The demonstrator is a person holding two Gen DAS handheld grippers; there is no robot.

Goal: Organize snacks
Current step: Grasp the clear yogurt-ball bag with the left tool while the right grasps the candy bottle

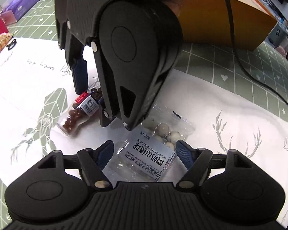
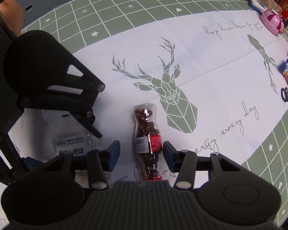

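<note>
Here the two snacks lie close together on the white deer-print cloth (image 2: 211, 72): a small clear bottle of dark red candies (image 2: 146, 134) with a red label, lying on its side, and just beside it a flat clear packet of yogurt-coated hawthorn balls (image 1: 153, 149).

The right gripper (image 2: 141, 153) points steeply down over the bottle, its blue pads (image 2: 113, 153) standing either side of the labelled waist with a gap visible on both sides, so the tongs are apart and not yet pressing. The left gripper (image 1: 144, 151) hangs over the packet, its tongs wide apart, one pad near each long edge of the printed label; nothing is clamped there either.

To do this pickup well, the right hand would probably do best to settle lower until the pads bracket the narrow waist squarely, then close evenly. A round bottle on its side may roll away if one pad touches first. The left hand has the harder job: the packet is thin and slippery, so the pads likely need to reach the cloth and pinch the film at the flat label end rather than on the loose balls.

The two grippers sit very near each other, so a collision looks like the main risk. Behind them stands an open yellow-brown box (image 1: 220, 19), a plausible place for the snacks, on the green grid tablecloth (image 2: 144, 5).
</note>
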